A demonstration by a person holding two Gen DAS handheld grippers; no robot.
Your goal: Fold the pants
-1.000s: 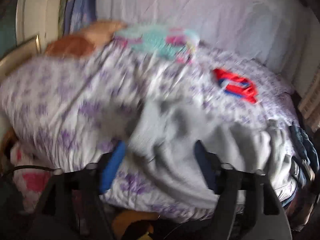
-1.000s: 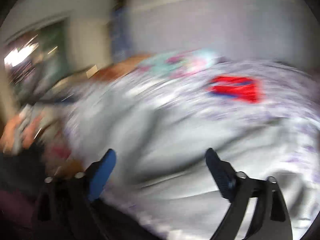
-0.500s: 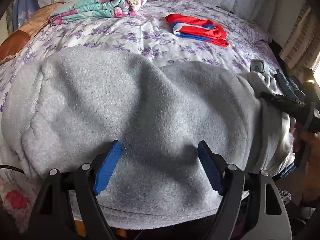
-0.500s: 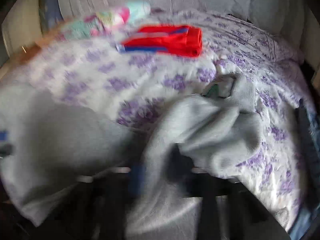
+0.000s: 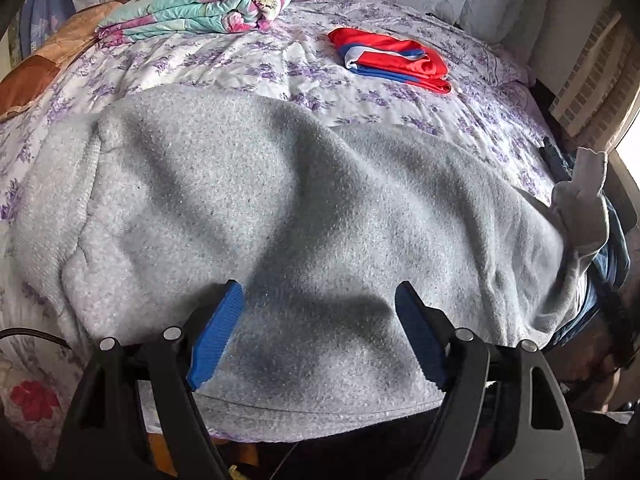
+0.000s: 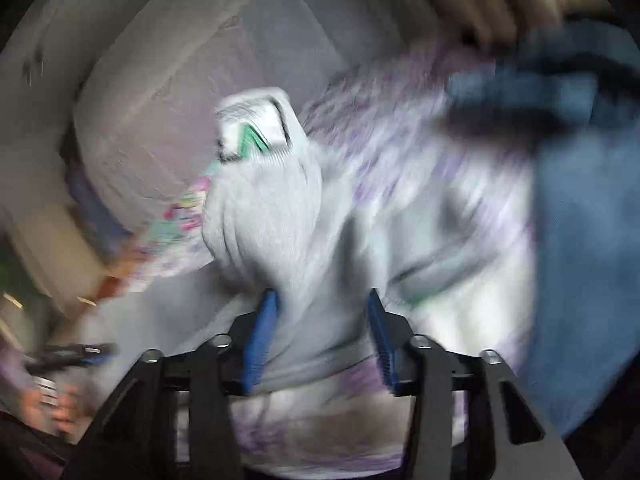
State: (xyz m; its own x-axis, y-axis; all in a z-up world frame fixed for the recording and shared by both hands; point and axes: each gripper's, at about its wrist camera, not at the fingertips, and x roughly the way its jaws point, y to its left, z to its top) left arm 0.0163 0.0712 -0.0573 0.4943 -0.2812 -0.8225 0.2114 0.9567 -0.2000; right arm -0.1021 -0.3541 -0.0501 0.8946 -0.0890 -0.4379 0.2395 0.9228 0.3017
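Observation:
Grey fleece pants (image 5: 300,208) lie spread across the near side of a bed with a purple-flowered sheet (image 5: 256,56). My left gripper (image 5: 318,332) is open, its blue pads hovering just above the pants near their front edge, holding nothing. In the blurred right wrist view, my right gripper (image 6: 322,320) has its blue pads on either side of a bunched end of the grey pants (image 6: 272,216), which rises with a white label and green mark at its top. The pads are narrowed around the cloth.
A folded floral blanket (image 5: 200,8) lies at the back left of the bed and a folded red, white and blue garment (image 5: 392,60) at the back right. Blue denim clothing (image 6: 580,220) lies at the bed's right edge.
The left gripper has settled low over the spread pants. The right gripper has swung round and closed in on the bunched end of the pants and lifted it.

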